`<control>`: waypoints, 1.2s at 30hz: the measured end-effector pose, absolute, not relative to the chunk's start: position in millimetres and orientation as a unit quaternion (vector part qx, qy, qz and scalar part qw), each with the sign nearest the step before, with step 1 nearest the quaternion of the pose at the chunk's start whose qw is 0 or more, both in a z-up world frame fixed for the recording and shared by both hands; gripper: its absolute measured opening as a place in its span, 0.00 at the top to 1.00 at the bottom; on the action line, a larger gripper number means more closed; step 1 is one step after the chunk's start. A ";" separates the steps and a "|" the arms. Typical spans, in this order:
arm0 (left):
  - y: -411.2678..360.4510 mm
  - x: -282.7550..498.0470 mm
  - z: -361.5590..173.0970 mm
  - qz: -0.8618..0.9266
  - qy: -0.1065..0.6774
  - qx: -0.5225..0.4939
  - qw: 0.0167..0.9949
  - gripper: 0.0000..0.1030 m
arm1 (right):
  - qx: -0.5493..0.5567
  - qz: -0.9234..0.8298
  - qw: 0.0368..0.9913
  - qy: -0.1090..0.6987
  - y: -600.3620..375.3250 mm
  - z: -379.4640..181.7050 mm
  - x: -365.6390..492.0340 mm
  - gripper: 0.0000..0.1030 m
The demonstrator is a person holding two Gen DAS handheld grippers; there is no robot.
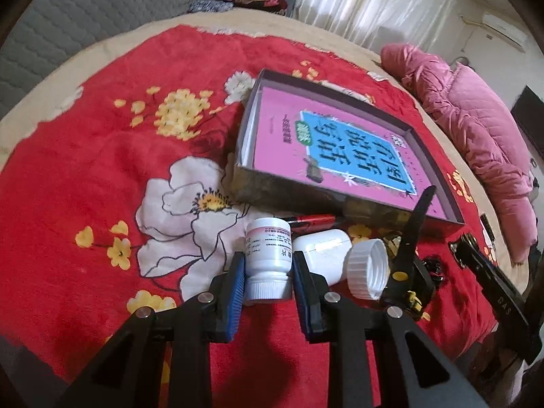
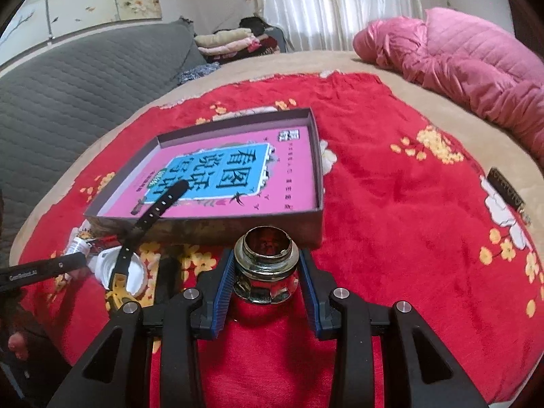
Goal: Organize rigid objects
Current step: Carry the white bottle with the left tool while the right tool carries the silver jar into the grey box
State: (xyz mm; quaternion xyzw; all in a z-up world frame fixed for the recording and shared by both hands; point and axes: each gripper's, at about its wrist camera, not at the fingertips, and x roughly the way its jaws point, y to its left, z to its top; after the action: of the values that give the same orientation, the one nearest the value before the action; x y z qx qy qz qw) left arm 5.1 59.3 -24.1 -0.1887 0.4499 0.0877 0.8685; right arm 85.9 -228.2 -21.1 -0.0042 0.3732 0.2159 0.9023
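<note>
My left gripper [image 1: 268,273] is shut on a small white pill bottle [image 1: 268,258], held cap towards me above the red floral blanket. My right gripper [image 2: 266,278] is shut on a small glass jar [image 2: 266,265] with an open threaded mouth. A shallow dark box [image 1: 438,166] holding a pink book [image 1: 340,142] lies just beyond both grippers; it also shows in the right wrist view [image 2: 318,156]. A second white bottle [image 1: 323,248], a white screw cap [image 1: 369,270], a red pen [image 1: 312,219] and a black and yellow watch strap [image 1: 413,224] lie by the box's near wall.
A pink quilted jacket [image 2: 469,57] lies at the far right of the bed. A small dark patterned strip [image 2: 506,188] lies on the blanket at the right. A grey padded headboard [image 2: 85,78] and folded clothes [image 2: 227,42] are at the back.
</note>
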 end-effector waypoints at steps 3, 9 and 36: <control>58.0 4.0 -17.3 0.087 0.439 -0.184 0.875 0.74 | -0.010 0.219 0.906 0.361 -225.7 -14.6 82.1 0.63; 59.7 -1.2 6.3 0.092 0.397 -0.172 0.897 0.74 | -0.020 0.225 0.911 0.346 -220.0 -6.4 78.4 0.63; 66.1 84.0 -6.8 0.086 0.397 -0.148 0.901 0.74 | -0.005 0.193 0.923 0.331 -197.7 -3.4 140.8 0.63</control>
State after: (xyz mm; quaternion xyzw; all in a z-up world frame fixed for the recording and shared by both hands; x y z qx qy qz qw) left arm 84.0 66.1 -6.8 -0.1481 0.3975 0.0860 0.9015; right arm 140.8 -197.7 -3.4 -0.0051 0.3314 0.1933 0.9235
